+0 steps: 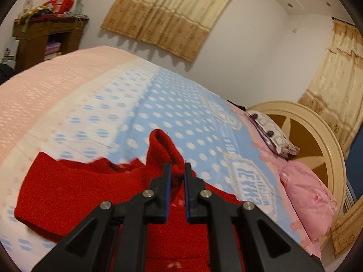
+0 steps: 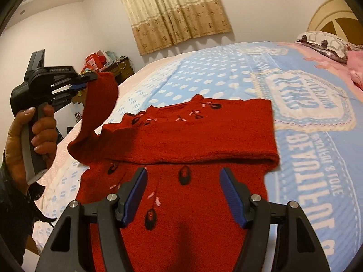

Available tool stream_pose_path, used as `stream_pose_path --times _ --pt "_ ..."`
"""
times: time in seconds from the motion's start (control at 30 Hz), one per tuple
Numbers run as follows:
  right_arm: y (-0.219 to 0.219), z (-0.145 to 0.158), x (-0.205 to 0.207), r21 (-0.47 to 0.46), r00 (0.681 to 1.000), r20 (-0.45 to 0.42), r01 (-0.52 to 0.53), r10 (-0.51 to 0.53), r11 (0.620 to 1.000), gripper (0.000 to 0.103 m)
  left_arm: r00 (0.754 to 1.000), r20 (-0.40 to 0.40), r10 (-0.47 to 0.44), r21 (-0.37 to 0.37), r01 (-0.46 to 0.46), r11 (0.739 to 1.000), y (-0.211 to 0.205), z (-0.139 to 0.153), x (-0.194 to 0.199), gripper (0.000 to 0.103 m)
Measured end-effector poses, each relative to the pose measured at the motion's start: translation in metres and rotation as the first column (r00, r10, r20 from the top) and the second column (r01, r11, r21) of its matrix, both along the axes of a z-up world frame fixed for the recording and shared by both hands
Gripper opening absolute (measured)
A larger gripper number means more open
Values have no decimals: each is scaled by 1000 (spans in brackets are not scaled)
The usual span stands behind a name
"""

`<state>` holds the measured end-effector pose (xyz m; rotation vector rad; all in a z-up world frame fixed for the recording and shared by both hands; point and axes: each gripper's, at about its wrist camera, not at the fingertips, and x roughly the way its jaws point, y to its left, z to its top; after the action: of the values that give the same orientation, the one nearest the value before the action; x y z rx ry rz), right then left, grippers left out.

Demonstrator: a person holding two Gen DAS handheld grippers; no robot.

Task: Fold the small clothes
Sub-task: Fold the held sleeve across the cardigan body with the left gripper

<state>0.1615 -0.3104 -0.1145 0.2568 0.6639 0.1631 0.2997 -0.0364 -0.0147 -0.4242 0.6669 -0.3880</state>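
Note:
A small red knitted sweater (image 2: 181, 140) with dark and pink embroidery lies on the blue polka-dot bedspread (image 2: 215, 77). Its right sleeve is folded across the chest. My left gripper (image 1: 177, 170) is shut on the cuff of the left sleeve (image 1: 163, 149) and holds it lifted above the bed; it also shows in the right wrist view (image 2: 85, 79) at the left, with the sleeve (image 2: 99, 104) hanging from it. My right gripper (image 2: 182, 176) is open and empty, hovering over the sweater's lower body.
The bed has a pink sheet (image 1: 45, 77) on its far side, pillows (image 1: 272, 133) and a pink cushion (image 1: 306, 195) by the round headboard (image 1: 317, 140). A wooden cabinet (image 1: 45, 38) stands by the wall. Curtains (image 1: 170, 15) hang behind.

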Motion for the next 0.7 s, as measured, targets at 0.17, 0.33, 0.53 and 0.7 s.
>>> stream_pose_path --times 0.17,0.33,0.53,0.7 --pt "-9 -10 -2 16 1000 -13 20 -20 1000 67 999 -12 -44 40 44 998 -42 -11 -3 10" --pt "-14 -19 -1 32 999 -24 31 -30 999 67 996 -38 -78 52 80 995 -74 -23 -4 10" --pt "-19 -27 -3 46 999 -26 48 -47 998 67 991 -50 -128 115 133 984 -113 -36 -7 10" --pt "-20 -33 -3 53 998 -32 56 -54 997 67 987 -63 -148 138 156 978 -134 -46 -10 10"
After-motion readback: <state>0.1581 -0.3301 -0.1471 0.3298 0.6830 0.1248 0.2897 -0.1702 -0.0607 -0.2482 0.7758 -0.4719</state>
